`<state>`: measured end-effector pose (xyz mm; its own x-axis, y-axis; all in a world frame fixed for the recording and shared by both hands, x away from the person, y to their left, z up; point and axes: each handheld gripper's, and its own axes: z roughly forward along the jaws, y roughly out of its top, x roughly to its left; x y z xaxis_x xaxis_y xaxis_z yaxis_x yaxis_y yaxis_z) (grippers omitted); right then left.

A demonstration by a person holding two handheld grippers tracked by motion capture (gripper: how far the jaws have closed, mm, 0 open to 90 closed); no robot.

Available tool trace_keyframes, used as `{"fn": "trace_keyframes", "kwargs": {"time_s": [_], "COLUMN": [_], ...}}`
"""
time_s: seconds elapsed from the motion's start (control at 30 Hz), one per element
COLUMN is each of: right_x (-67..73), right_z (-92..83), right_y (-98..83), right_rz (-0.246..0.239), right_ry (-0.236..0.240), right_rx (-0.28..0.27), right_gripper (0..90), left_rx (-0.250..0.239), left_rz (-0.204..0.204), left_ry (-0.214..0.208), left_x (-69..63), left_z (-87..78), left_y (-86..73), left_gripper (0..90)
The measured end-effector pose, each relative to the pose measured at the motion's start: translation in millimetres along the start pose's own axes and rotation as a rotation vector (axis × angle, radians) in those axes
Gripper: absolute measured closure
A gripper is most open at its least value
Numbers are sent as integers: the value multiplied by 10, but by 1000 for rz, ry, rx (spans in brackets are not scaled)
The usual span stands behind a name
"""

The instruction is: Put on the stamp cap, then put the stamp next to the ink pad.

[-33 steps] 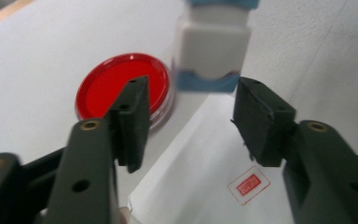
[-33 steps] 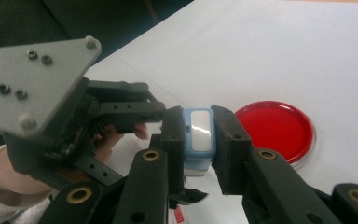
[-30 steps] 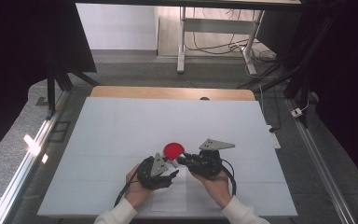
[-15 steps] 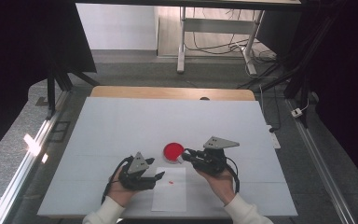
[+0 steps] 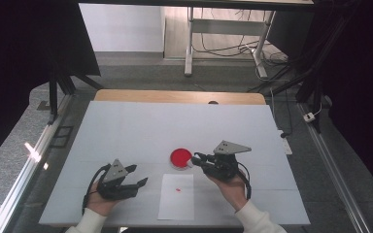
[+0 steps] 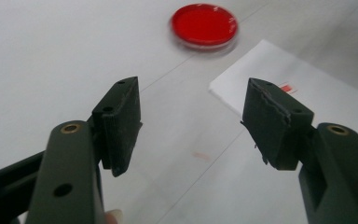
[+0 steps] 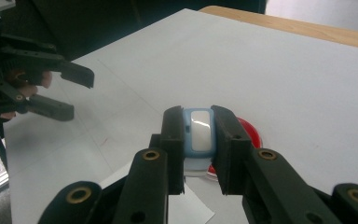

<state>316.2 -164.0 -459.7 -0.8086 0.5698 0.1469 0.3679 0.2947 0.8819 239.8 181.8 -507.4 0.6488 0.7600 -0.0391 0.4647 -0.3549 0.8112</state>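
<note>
The right gripper (image 7: 199, 154) is clamped on a small pale-blue device (image 7: 199, 133) with a white face, possibly a little timer or meter; the view is too close to tell which. It holds it just above the near edge of the red dish (image 5: 180, 158), which sits on the white table (image 5: 126, 126) a little beyond a sheet of paper (image 5: 176, 196) bearing a small red mark.

To do this step well, the right hand should keep its squeeze steady and square on the device's two long sides, since the piece is narrow and smooth and could twist out if the wrist rolls. It should come down gently and level, so the device meets the dish or the table without knocking the dish aside. The left gripper (image 5: 132, 175) is best kept out of the way, ready to steady the dish only if it starts to slide.

Compared with a second ago, the left gripper has drawn away from the dish, toward the left and the near edge of the table, and now rests well apart from it. Its jaws stand open with nothing between them, pointing toward the dish and the paper. The dish and the right gripper sit much as they did.
</note>
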Motion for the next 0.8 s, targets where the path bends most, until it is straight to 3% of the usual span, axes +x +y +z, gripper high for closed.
{"fn": "trace_keyframes", "kwargs": {"time_s": [0.27, 0.43, 0.8], "right_x": [-16, -28, -202], "right_z": [-1, -4, 78], "right_y": [5, 14, 40], "right_rz": [-20, -34, -71], "right_ry": [-13, -22, -101], "right_rx": [1, 4, 59], "right_gripper": [750, 750, 749], "left_rx": [-3, 3, 10], "left_rz": [-40, -45, -61], "left_ry": [33, 42, 53], "left_x": [123, 157, 208], "left_z": [-137, -162, -198], "left_y": [-116, -147, -193], "left_gripper": [370, 369, 365]}}
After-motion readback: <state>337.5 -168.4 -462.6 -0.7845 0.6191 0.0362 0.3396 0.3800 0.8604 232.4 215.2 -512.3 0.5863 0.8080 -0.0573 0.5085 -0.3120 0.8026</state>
